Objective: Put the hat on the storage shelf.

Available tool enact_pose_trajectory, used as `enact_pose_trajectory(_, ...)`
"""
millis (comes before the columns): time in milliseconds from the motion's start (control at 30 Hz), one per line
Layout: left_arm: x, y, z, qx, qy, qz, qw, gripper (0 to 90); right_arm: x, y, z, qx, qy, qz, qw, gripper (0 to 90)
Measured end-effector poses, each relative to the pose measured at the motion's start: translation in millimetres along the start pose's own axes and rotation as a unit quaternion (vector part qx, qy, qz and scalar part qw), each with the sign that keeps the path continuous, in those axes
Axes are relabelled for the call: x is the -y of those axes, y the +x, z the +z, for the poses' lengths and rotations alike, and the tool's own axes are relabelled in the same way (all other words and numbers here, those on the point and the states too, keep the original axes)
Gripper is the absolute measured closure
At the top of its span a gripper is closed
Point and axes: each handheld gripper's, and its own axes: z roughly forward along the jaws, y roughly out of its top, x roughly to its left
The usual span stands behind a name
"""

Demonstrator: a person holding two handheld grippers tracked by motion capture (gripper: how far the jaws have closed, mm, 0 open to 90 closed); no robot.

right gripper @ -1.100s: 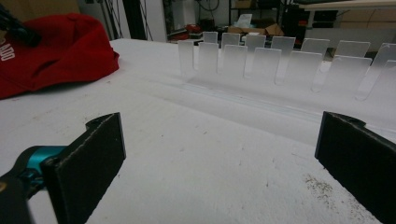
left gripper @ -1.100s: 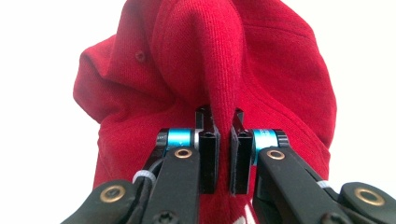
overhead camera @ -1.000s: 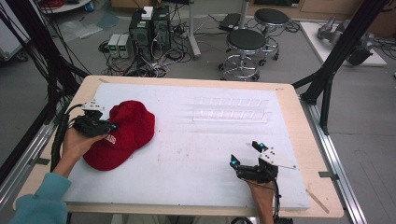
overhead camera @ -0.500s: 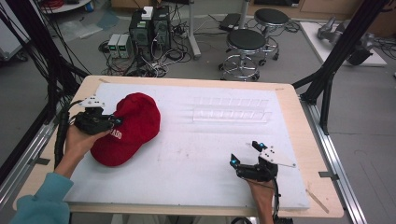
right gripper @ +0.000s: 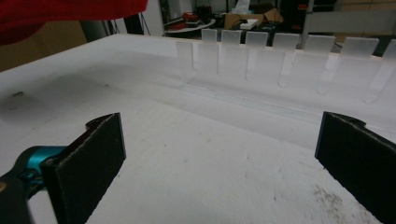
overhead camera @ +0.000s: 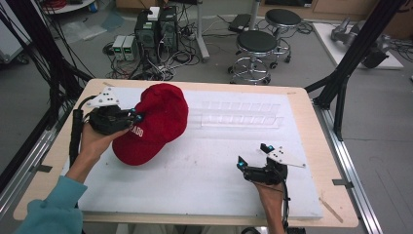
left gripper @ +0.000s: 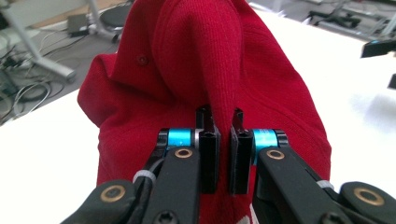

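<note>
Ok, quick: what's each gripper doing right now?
Left gripper: shut, pinching a fold of the red cap.
Right gripper: open, holding nothing, above the white board.

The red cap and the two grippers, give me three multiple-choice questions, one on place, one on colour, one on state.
1. Where is the cap?
A. On the left part of the white board
B. On a stool
C. On the floor

2. What colour are the letters on the cap?
A. Black
B. White
C. Yellow

3. How does the right gripper stand?
A. Shut on the cap
B. Shut on the clear rack
C. Open, holding nothing

Answers: 1 A, the high view shows the cap at the board's left side. 2 B, white letters show near the left gripper, which pinches a fold of the cap. 3 C, the right gripper view shows its jaws wide apart over bare board.
</note>
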Motion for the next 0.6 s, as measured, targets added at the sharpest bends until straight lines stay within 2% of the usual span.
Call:
enact_pose_trajectory(67, -3.3, -5.6, 4.4, 0.007, -0.009, 0.001, 0.9999, 85.3, -4.5, 4.8, 1.9, -0.003, 0.007, -0.009, 0.9999, 0.6)
enact_pose_trajectory(267, -11.3, -18.0, 17.7, 0.017, -0.022, 0.013, 0.9995, 85.3, -15.9, 18.7, 8.0, -0.018, 0.011, -0.015, 0.9997, 0.6)
enact_pose_trajectory(500, -19.5, -33.0, 34.7, 0.041, -0.046, 0.015, 0.998, 85.3, -32.3, 32.6, 12.7, -0.061, 0.006, -0.004, 0.9981, 0.6)
enact_pose_trajectory(600, -22.1, -39.9, 42.1, 0.05, -0.053, 0.014, 0.9972, 85.3, -39.3, 42.4, 16.4, -0.077, 0.024, -0.005, 0.9967, 0.6)
